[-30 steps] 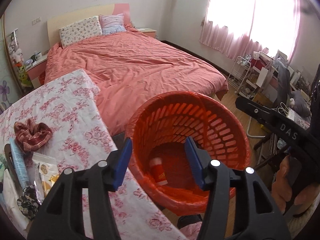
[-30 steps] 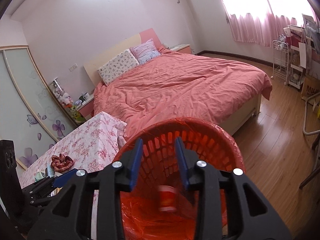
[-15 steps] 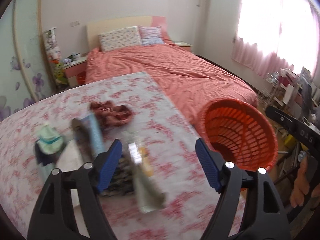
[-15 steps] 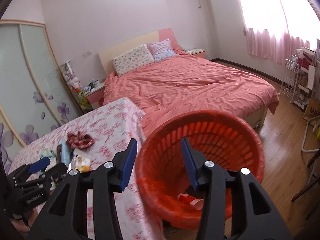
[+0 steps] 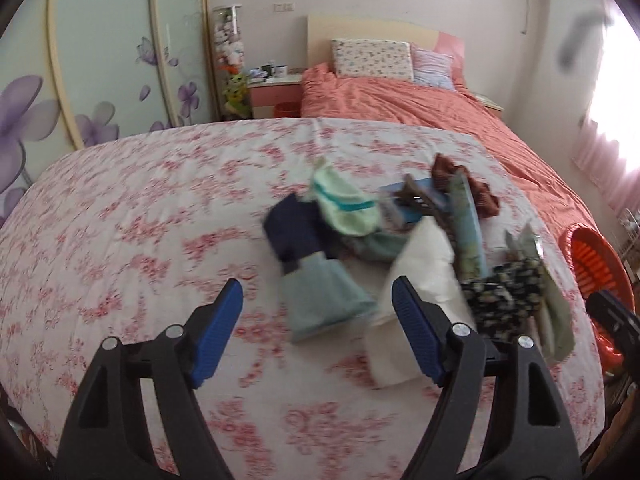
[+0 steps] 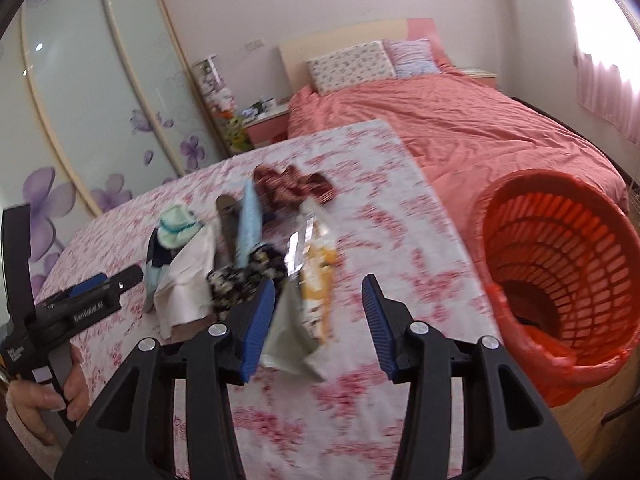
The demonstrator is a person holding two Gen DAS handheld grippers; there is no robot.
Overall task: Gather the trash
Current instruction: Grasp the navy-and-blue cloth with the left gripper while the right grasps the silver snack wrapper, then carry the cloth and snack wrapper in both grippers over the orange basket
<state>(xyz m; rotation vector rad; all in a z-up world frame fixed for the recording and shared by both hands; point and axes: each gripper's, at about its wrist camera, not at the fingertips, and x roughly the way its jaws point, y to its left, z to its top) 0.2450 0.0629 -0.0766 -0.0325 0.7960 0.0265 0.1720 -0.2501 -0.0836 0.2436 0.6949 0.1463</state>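
Both our jaws gape wide, empty; the snack wrapper at frame centre looks light, crinkly—we'd pinch its flat edge.

A pile of clutter lay on the surface. The basket stood to its right. The bed lay behind.
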